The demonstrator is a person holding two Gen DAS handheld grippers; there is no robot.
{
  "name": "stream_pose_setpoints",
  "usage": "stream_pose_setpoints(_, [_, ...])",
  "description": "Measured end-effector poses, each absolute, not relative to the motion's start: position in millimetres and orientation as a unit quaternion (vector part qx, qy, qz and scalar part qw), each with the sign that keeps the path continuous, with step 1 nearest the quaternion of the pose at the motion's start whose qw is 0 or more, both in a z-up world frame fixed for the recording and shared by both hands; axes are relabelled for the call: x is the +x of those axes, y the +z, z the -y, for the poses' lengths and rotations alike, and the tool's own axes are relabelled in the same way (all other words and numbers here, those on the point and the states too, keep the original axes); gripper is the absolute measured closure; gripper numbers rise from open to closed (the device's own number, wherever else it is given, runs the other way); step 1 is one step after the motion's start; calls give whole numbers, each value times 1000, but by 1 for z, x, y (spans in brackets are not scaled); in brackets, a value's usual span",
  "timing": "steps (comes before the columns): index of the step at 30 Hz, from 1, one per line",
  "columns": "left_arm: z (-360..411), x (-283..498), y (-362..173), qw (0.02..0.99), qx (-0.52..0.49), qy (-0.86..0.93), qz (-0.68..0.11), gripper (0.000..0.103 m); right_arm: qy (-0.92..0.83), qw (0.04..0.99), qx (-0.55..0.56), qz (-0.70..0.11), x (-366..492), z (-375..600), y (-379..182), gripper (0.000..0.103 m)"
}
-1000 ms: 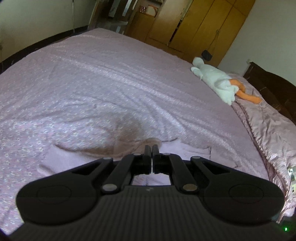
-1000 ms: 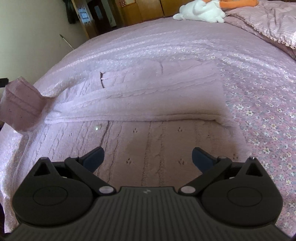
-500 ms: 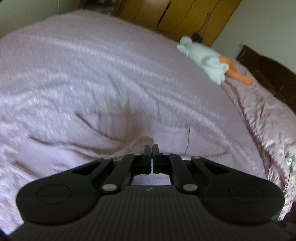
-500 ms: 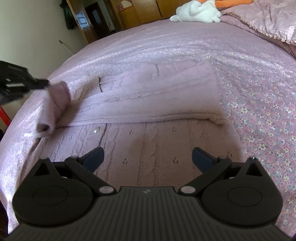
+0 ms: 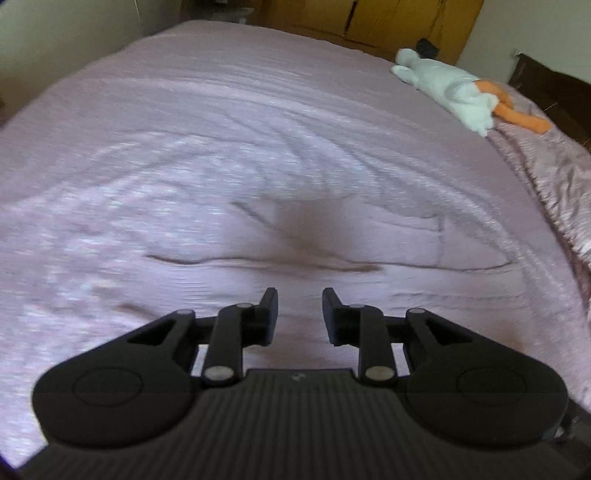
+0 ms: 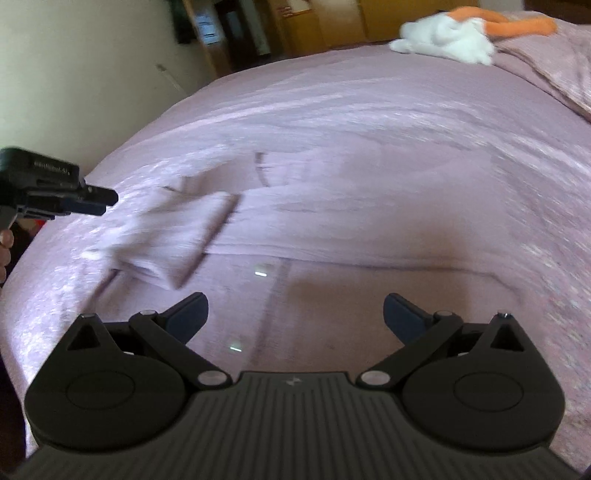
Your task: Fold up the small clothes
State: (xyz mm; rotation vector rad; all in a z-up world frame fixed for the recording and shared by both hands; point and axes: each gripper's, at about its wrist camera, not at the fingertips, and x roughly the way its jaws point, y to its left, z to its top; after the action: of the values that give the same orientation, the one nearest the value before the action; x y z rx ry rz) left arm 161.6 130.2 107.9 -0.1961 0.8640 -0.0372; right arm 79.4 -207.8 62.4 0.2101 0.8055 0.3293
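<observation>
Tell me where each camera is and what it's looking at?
Left wrist: rides the open left gripper, looking across the pink sweater on the bed toward the plush toy.
Right wrist: rides the open right gripper, looking over the sweater's folded sleeve; the left gripper and a hand show at the left edge.
Both show sweater, bed and toy.

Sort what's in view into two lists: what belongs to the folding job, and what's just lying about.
Belongs to the job:
- pink knitted sweater, spread on the bed with one sleeve lying across it
- left claw, open
- right claw, open

Just lying about:
- white and orange plush toy
- quilted cover at the bed's far side
- wooden wardrobe
</observation>
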Motion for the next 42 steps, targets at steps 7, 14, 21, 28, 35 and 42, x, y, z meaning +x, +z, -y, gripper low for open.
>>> stream_pose_setpoints(7, [-179, 125, 100, 908, -68, 44, -410, 74, 220, 887, 96, -395, 95, 139, 78, 0])
stream_pose_setpoints(14, [-236, 98, 67, 894, -106, 100, -424, 74, 290, 877, 61, -379, 103, 50, 87, 0])
stream_pose_setpoints(21, [-276, 81, 47, 881, -152, 117, -432, 74, 330, 862, 20, -384, 124, -23, 85, 0])
stream_pose_setpoints(28, [-300, 69, 32, 877, -192, 119, -425, 74, 330, 866, 2, -376, 139, -85, 74, 0])
stream_pose_setpoints(35, [-306, 60, 29, 885, -204, 100, -407, 74, 309, 863, -26, -398, 168, -126, 46, 9])
stream_pose_setpoints(42, [-301, 66, 32, 885, -194, 101, -411, 74, 272, 875, -20, -401, 185, -114, 36, 81])
